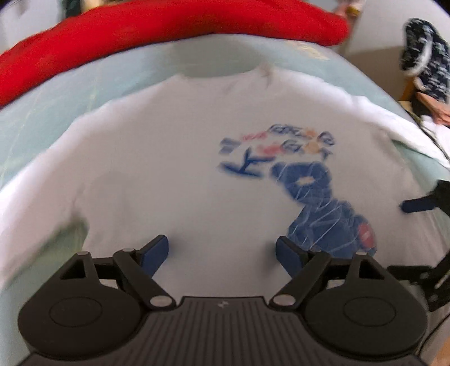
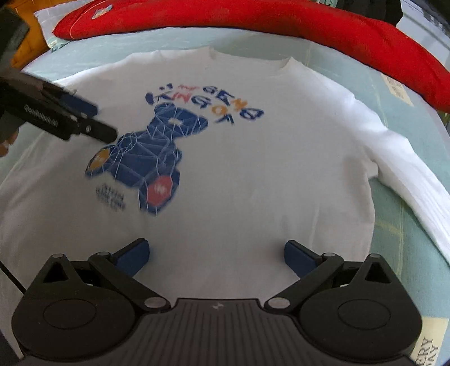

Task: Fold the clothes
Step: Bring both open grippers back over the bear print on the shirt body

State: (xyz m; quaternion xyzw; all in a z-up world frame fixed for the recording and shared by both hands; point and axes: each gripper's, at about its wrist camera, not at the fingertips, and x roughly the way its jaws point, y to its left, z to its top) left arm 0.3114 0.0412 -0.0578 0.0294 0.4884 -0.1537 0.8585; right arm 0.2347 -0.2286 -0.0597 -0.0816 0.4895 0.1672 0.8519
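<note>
White long-sleeve shirt [image 2: 253, 169] spread flat, print up, on pale green bedsheet [image 2: 407, 231]; collar far, hem nearest cams, long axis running away fwd. Red garment [image 2: 281, 19] bunched beyond collar.

L gripper [image 1: 222, 247]: jaws spread wide, nothing between, hanging over lower body of shirt, bear print [image 1: 317, 205] to its right. R gripper [image 2: 216, 254]: jaws also spread, empty, over lower body w/ print to its left. So both over hem end, angled down, shirt straight ahead and below.

Sleeves: right sleeve [image 2: 407, 174] lying out alongside body, closest to R gripper. Left sleeve edge only partly seen, blurred, in left wrist view.

View diffs: right wrist view sharper, shows print lettering, full right sleeve, L gripper entering at left edge. Left wrist view shows R gripper at right edge, plus dark patterned item [image 1: 424, 53] off the bed.

Judgement: fold not yet begun; nearest sleeve per side the likely first pick.
</note>
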